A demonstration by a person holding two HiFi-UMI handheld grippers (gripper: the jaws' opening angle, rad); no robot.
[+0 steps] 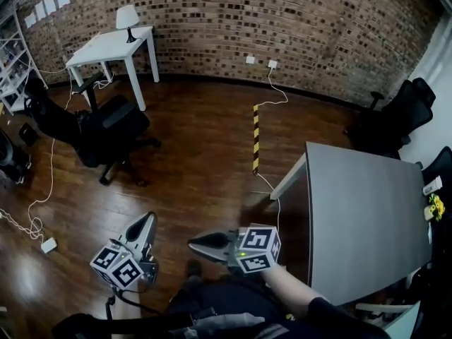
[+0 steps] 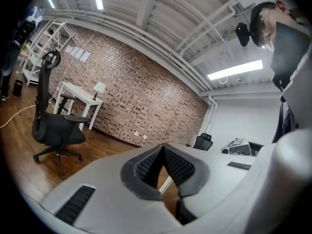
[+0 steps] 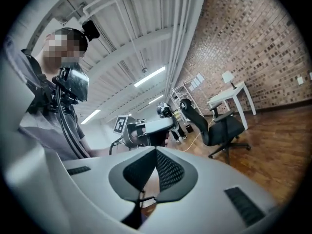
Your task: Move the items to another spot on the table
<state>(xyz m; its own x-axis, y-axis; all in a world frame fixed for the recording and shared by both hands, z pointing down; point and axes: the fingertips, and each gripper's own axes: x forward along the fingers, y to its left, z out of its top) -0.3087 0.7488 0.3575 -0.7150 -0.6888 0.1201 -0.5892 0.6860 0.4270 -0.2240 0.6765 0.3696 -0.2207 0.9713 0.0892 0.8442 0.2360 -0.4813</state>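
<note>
The left gripper (image 1: 146,220) and the right gripper (image 1: 194,243) are both clenched shut with nothing between their jaws, held low over a wooden floor (image 1: 205,154). Just right of the right gripper stands a grey table (image 1: 360,210), with a few small items (image 1: 436,206), one yellow, at its far right edge, well apart from both grippers. Farther off are a black office chair (image 1: 106,133) and a white table (image 1: 106,46) by a brick wall (image 1: 318,27).

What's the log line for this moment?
left gripper: shut, empty | right gripper: shut, empty | both: over floor, beside table
</note>
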